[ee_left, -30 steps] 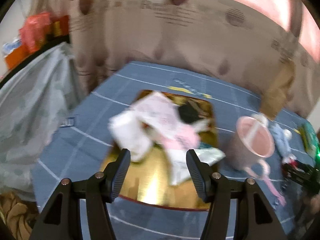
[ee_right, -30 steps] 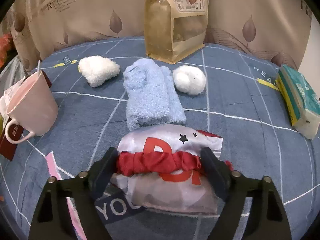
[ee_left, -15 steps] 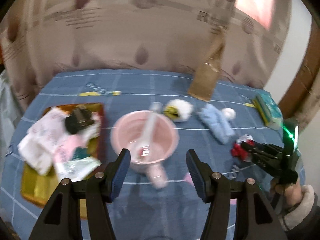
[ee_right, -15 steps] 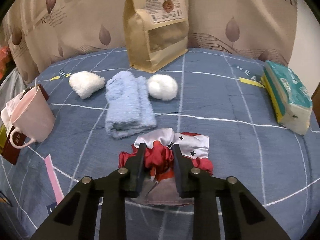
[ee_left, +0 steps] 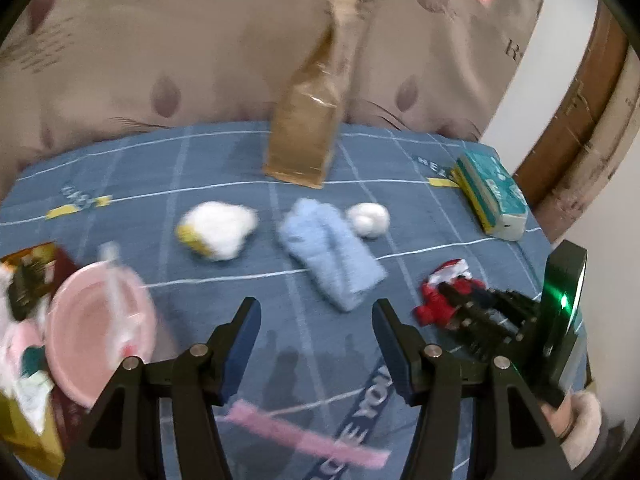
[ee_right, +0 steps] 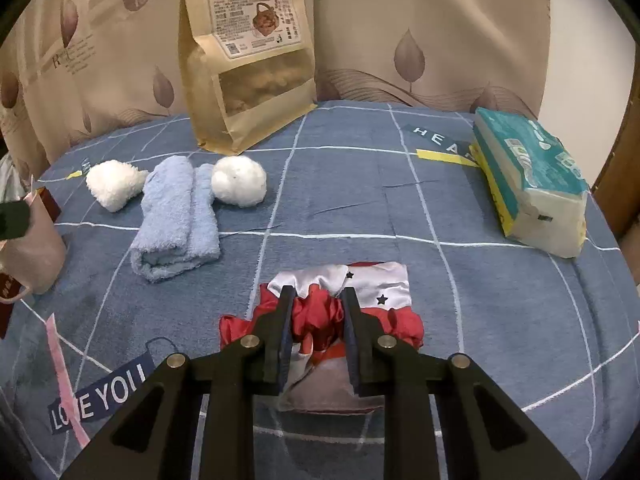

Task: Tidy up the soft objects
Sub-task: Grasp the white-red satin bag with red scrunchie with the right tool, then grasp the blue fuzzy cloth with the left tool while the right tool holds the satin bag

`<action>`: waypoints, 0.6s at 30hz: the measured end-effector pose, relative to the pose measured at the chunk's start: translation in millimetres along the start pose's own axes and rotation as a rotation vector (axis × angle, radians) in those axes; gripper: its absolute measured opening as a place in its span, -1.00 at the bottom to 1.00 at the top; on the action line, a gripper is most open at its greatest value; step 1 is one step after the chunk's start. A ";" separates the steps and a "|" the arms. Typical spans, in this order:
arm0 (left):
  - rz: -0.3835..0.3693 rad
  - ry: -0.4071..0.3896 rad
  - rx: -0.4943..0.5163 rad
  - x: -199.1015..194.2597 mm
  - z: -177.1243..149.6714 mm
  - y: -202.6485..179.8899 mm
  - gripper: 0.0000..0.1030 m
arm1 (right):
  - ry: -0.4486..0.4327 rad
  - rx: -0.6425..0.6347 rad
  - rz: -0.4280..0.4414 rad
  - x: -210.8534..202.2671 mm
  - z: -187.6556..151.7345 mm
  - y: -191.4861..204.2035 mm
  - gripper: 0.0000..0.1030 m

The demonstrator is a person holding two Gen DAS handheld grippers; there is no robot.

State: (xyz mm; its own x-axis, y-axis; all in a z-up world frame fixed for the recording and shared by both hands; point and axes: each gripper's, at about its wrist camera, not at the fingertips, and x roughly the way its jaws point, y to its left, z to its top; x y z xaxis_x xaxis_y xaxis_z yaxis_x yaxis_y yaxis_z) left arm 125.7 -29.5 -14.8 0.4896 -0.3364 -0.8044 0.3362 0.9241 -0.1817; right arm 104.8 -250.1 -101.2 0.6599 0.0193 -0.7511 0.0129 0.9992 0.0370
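Note:
My right gripper (ee_right: 316, 300) is shut on a bunched red and white satin pouch (ee_right: 372, 284) lying on the blue cloth; the same pouch (ee_left: 444, 280) shows at the right of the left wrist view, pinched by the right gripper (ee_left: 442, 290). A folded light blue towel (ee_right: 176, 220) (ee_left: 332, 252) lies mid-table, with a white fluffy ball (ee_right: 239, 181) (ee_left: 368, 220) to its right and a white fluffy piece (ee_right: 114, 184) (ee_left: 218, 230) to its left. My left gripper (ee_left: 316, 312) hangs open over bare cloth in front of the towel, holding nothing.
A tall brown snack bag (ee_right: 248, 52) stands at the back against the curtain. A teal tissue pack (ee_right: 532, 184) lies at the right edge. A pink mug (ee_left: 100, 328) and a gold tray (ee_left: 24, 432) of items sit at the left. A pink strip (ee_left: 304, 436) lies near the front.
The right gripper closed on the red and white pouch, bunching it, and pulled it back a little. The left gripper swept right from the gold tray, past the mug, towards the towel.

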 end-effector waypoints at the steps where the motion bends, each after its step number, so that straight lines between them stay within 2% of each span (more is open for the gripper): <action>1: -0.011 0.009 0.004 6.5 3.1 -5.0 0.15 | -0.003 0.000 0.004 0.5 -0.2 0.1 -0.60; 4: -0.023 0.035 0.022 30.2 13.3 -24.0 0.15 | -0.003 0.022 0.031 1.3 -0.6 -4.7 -0.58; 8: -0.030 0.094 0.011 67.8 23.2 -41.4 0.15 | 0.001 0.058 0.069 2.0 -2.0 -9.8 -0.44; 12: 0.001 0.122 -0.015 96.2 27.9 -45.9 0.15 | 0.005 0.055 0.081 2.7 -1.8 -7.2 -0.30; 18: 0.045 0.150 -0.091 130.3 34.1 -33.5 0.20 | 0.011 0.043 0.083 3.5 -1.9 -2.8 -0.13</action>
State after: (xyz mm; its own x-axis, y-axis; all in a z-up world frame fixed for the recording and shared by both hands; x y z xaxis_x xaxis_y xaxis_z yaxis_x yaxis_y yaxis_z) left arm 205.8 -110.5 -94.2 0.3746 -0.2696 -0.8871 0.2391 0.9525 -0.1885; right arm 105.7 -252.8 -105.1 0.6516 0.1027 -0.7515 -0.0092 0.9918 0.1276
